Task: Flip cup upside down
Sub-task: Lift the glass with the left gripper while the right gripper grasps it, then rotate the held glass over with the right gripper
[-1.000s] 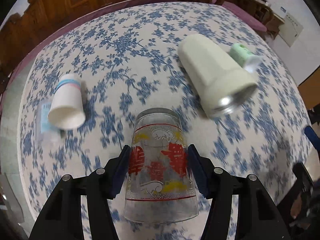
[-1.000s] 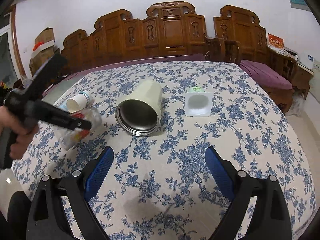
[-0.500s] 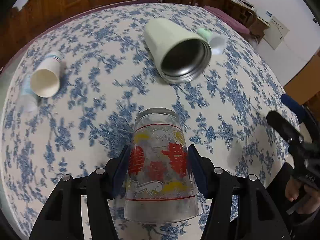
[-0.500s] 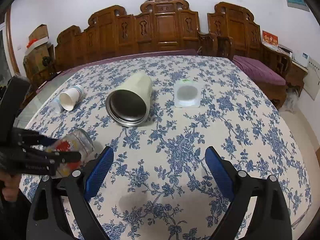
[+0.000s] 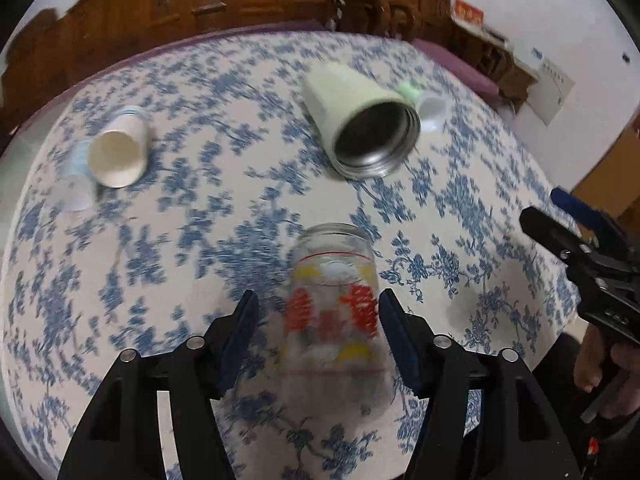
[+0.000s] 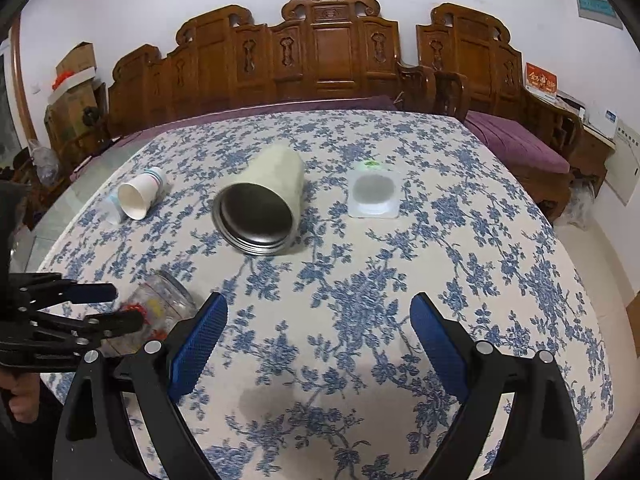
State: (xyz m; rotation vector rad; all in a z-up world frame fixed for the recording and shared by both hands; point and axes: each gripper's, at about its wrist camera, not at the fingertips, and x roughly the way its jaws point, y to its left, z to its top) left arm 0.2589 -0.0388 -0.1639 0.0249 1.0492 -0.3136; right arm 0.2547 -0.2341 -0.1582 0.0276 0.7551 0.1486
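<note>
A clear glass cup (image 5: 334, 312) with red and yellow print sits between the fingers of my left gripper (image 5: 318, 330), its base pointing away from the camera. The jaws stand apart from its sides, with a gap on the left, so the gripper is open. The cup is blurred. In the right wrist view the cup (image 6: 160, 306) lies tilted low over the tablecloth at the left, beside the left gripper (image 6: 116, 308). My right gripper (image 6: 318, 344) is open and empty over the near part of the table.
A cream steel tumbler (image 6: 260, 204) lies on its side mid-table, mouth toward me. A paper cup (image 6: 140, 196) lies on its side at the left. A clear plastic tub (image 6: 372, 194) sits right of the tumbler. The blue-flowered tablecloth (image 6: 460, 240) ends near the right gripper.
My left gripper has opened and its fingers have come away from the glass cup. The cup has gone down toward the tablecloth. The right gripper has barely moved.
</note>
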